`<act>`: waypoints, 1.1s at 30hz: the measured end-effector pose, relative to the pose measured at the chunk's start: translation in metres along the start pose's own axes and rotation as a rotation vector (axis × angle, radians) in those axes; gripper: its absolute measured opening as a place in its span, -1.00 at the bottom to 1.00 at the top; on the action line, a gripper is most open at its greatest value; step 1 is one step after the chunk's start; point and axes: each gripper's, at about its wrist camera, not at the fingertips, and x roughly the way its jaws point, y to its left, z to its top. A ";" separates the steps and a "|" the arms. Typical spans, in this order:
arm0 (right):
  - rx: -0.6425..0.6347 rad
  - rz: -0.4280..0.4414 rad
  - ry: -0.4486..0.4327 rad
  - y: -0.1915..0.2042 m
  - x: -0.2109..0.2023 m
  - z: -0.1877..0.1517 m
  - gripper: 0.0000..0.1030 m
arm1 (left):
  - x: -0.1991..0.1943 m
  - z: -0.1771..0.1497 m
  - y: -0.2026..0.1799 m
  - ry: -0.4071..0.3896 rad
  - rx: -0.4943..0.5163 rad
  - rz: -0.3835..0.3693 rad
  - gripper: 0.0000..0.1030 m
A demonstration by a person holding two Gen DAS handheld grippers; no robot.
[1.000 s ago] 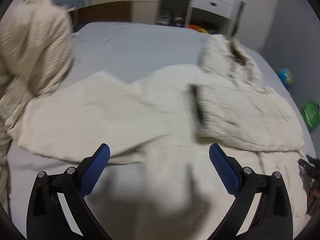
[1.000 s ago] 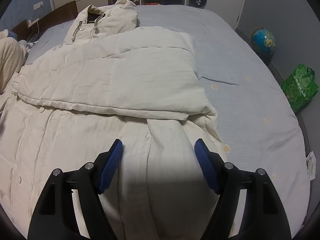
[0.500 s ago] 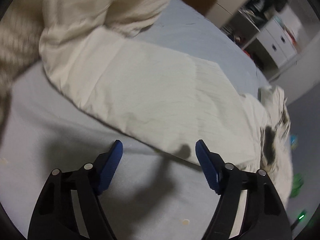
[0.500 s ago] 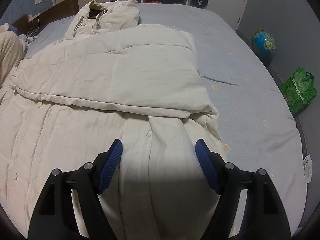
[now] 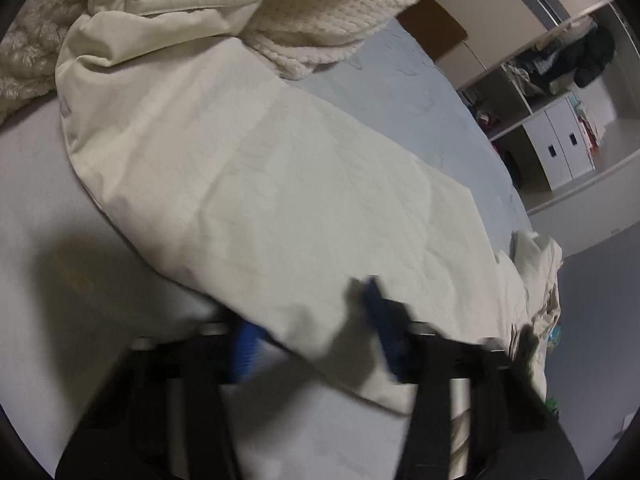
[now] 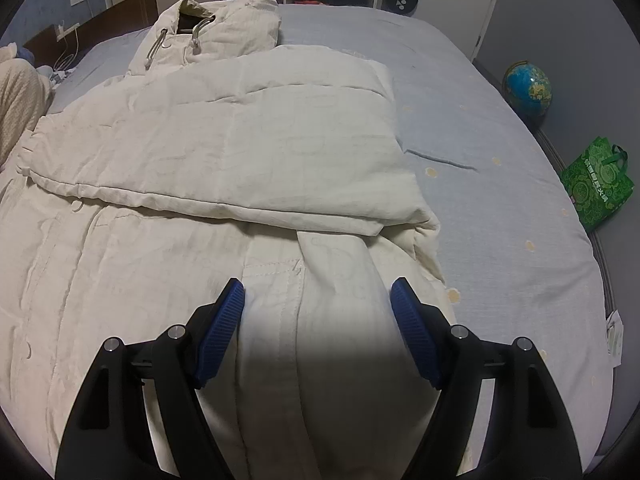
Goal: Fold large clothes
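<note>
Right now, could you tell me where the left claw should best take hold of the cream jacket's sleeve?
Grip the sleeve at its near edge, coming from the bare sheet side. That edge lies free between the open left claw, one finger already beneath it.

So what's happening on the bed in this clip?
A person with two handheld grippers is folding a large cream hooded jacket spread on a blue-sheeted bed. One sleeve already lies folded across the body. The right gripper hovers open above the jacket's lower part, holding nothing. The left gripper, blurred by motion, has one finger under and one over the edge of a cream panel, its jaws apart. A knitted cream garment lies beyond.
</note>
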 end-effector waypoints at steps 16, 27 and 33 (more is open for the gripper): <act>0.026 0.035 -0.035 -0.004 -0.007 0.002 0.40 | -0.069 0.003 -0.078 -0.186 0.114 -0.103 -0.92; 0.077 0.081 -0.084 -0.013 -0.021 0.003 0.41 | -0.094 -0.042 -0.190 -0.207 0.296 -0.251 -0.92; 0.118 0.105 -0.105 -0.020 -0.027 0.002 0.40 | -0.075 -0.096 -0.261 -0.149 0.477 -0.281 -0.92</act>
